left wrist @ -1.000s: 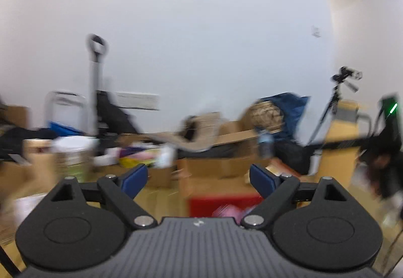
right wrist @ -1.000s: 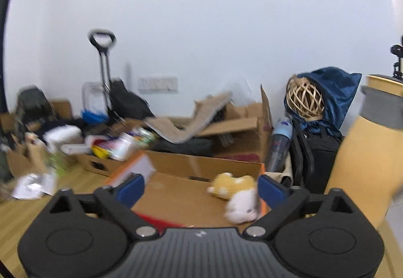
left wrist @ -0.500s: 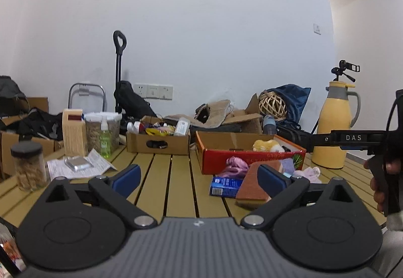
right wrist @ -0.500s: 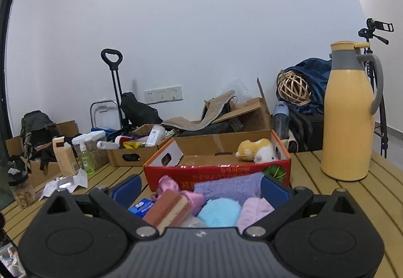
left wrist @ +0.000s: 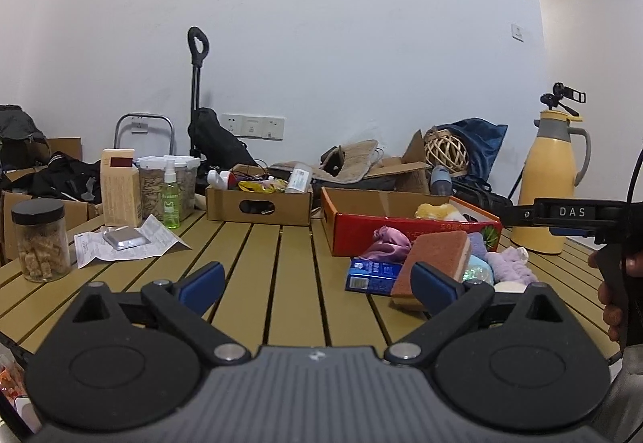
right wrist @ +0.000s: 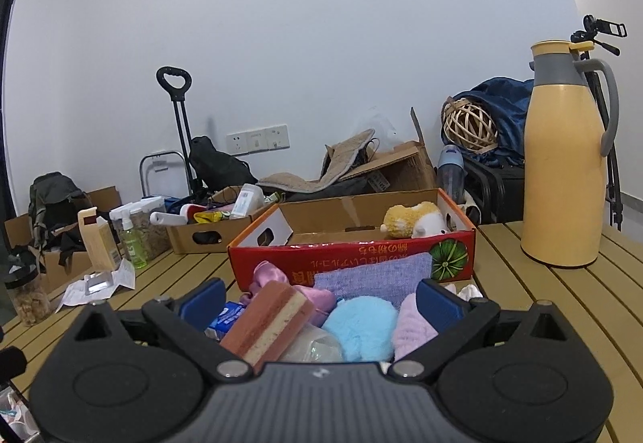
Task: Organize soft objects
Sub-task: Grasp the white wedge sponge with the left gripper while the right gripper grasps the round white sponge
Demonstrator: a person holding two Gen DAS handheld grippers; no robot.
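Soft things (right wrist: 363, 326) were heaped on the table (left wrist: 257, 282) at 6 o'clock of the red box (right wrist: 349, 256); only one plush (right wrist: 414, 224) was seen inside. Both the left gripper (left wrist: 317, 284) and right gripper (right wrist: 319, 302) were spread wide and empty, so nearly everything was judged unsorted.

One red cardboard box (right wrist: 349, 254) sits mid-frame in the right wrist view, holding one yellow-and-white plush toy (right wrist: 416, 220). In the lower centre in front of it lie one orange sponge block (right wrist: 269, 322), one fluffy light-blue ball (right wrist: 361, 324), one lilac towel (right wrist: 373, 276), one pink satin cloth (right wrist: 269, 274) and one small blue carton (right wrist: 231, 316). One yellow thermos jug (right wrist: 562, 170) stands at right. At left: one brown cardboard tray (right wrist: 213, 236), one green spray bottle (right wrist: 130, 236) and one glass jar (left wrist: 40, 240).
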